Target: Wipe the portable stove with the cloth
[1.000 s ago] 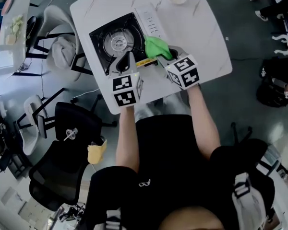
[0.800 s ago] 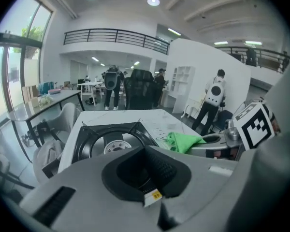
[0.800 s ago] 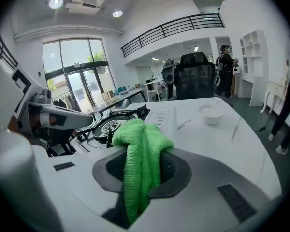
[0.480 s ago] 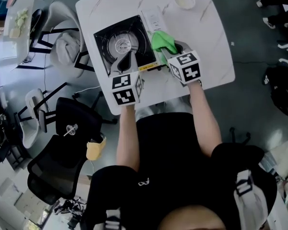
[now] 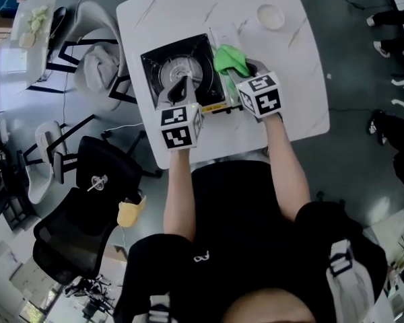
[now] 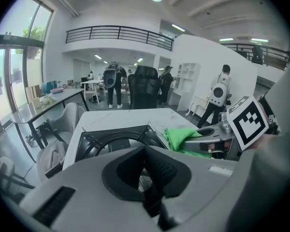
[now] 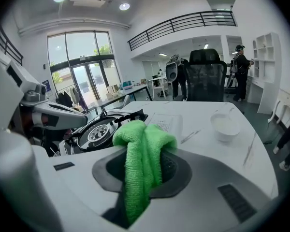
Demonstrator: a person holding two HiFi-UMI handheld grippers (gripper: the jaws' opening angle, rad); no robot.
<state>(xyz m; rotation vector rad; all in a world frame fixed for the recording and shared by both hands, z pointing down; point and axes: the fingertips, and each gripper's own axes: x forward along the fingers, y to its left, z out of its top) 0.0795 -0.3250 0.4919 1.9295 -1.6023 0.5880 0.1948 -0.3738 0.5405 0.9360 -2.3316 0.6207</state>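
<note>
Two jaws of my right gripper clamp the cloth at the stove's right edge. It looks soft and light, so a deep pinch on a fold should hold. My left gripper's jaws are together, empty, over the stove's front.

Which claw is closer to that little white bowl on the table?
Right. The right claw, gripping the green cloth, is at the stove's right edge, nearer the bowl; the left claw is over the stove's front, farther off.
</note>
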